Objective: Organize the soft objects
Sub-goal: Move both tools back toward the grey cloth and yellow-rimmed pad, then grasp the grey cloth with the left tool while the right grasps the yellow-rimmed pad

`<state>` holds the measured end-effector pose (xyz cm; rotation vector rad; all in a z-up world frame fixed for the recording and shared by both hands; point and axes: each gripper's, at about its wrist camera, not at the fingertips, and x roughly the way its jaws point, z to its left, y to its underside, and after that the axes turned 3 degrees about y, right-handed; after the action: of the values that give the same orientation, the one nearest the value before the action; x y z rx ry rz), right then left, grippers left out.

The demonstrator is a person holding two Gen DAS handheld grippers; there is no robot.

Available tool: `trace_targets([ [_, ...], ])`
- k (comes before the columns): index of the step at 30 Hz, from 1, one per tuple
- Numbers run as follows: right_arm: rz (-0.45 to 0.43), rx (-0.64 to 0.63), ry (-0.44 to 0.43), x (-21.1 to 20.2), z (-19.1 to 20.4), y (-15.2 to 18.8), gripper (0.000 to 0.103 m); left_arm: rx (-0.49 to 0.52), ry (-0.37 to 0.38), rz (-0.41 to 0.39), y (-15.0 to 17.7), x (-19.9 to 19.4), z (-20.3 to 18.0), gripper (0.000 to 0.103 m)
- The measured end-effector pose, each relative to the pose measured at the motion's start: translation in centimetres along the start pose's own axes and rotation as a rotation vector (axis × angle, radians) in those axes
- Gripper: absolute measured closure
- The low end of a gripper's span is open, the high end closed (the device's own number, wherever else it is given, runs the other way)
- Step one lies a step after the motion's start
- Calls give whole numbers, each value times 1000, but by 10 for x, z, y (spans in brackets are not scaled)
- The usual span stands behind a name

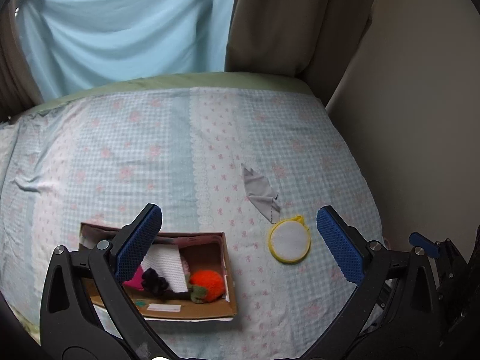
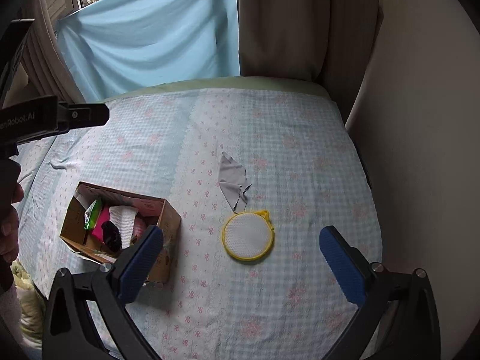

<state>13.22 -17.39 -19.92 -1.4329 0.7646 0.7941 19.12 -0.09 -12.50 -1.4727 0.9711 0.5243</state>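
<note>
A cardboard box lies on the bed and holds an orange knitted fruit, a white cloth, a black scrunchie and a pink item. To its right lies a round white mesh pouch with a yellow rim. A crumpled grey cloth rests just beyond the pouch. My left gripper hovers open above the box's right side. My right gripper stands open, with the pouch between its fingers' line of sight.
The bed has a light blue checked sheet with pink flowers. A pale blue drape and brown curtain hang behind. A wall borders the right edge. A hand holds the other gripper's body at left.
</note>
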Motion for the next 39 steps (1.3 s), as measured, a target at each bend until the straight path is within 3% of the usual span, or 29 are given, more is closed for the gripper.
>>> trace_targets([
  [11,167,-90,-98,122,-29,6,0,-5,33,298,-23,194,-52,0],
  [15,223,-132,-106,163,-26,10,0,12,44,425,-17,271,-59,0],
  [22,303,-246,-102,230,-5,31,0,41,41,570,4,373,-58,0],
  [26,340,-270,-108,256,2,43,0,75,41,638,21,411,-57,0],
  [31,372,-304,-92,278,8,54,0,122,22,664,35,435,-58,2],
  [34,366,-338,-64,282,11,58,0,173,11,635,37,437,-64,12],
  [39,369,-318,-69,288,8,60,0,197,9,608,27,437,-64,41],
])
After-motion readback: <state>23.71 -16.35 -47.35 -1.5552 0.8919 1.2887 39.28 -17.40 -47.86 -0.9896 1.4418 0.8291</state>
